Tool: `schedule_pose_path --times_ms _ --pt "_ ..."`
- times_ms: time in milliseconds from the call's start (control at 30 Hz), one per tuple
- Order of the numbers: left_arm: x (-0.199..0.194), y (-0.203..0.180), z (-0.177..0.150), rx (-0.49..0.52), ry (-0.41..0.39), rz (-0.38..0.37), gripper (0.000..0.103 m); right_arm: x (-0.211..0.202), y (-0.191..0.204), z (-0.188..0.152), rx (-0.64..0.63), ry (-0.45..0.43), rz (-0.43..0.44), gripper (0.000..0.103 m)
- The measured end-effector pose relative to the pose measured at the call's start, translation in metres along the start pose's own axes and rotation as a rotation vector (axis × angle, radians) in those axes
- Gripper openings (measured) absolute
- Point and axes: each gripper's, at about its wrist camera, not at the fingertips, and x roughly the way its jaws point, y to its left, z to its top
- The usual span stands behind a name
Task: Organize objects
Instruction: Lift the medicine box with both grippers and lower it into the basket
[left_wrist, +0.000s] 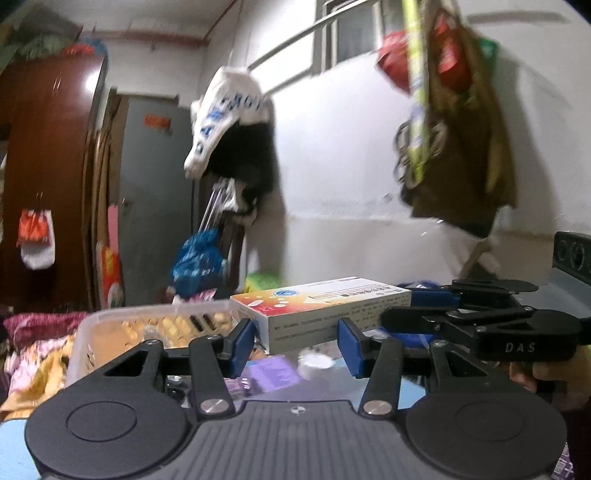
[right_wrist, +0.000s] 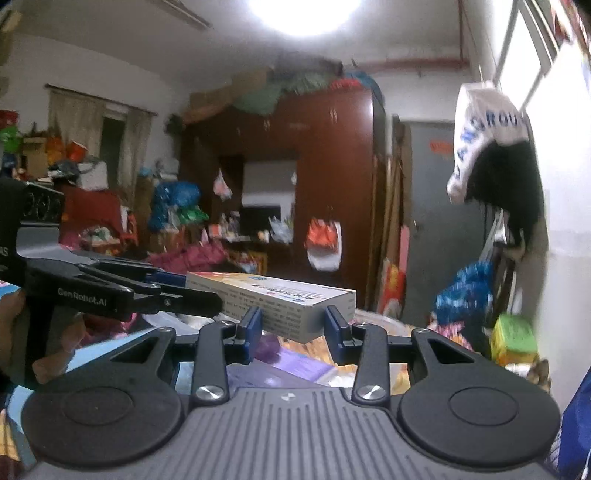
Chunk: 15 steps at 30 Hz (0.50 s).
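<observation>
Both fingers pairs: clamped on box ends | box (left_wrist: 321, 306): long white carton, orange-red print, held level

The right gripper (right_wrist: 293, 325) points about level into a cluttered room, its blue pads standing on either side of one end of a long box (right_wrist: 269, 299) that is lifted clear of the clutter beneath it. To the claw's left the left gripper (right_wrist: 184, 291), with a hand (right_wrist: 55, 350) under it, reaches in and meets the box's other end. Ahead of the claw stands a dark red wardrobe (right_wrist: 332, 166), and to its upper right a white cap (right_wrist: 484, 129) hangs by the wall.
</observation>
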Motion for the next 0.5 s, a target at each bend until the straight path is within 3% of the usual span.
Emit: schedule_pose_path --times_ms 500 --pt "0.066 0.019 0.007 -0.020 0.218 0.118 0.055 0.038 -0.017 -0.008 0.083 0.231 -0.085 0.042"
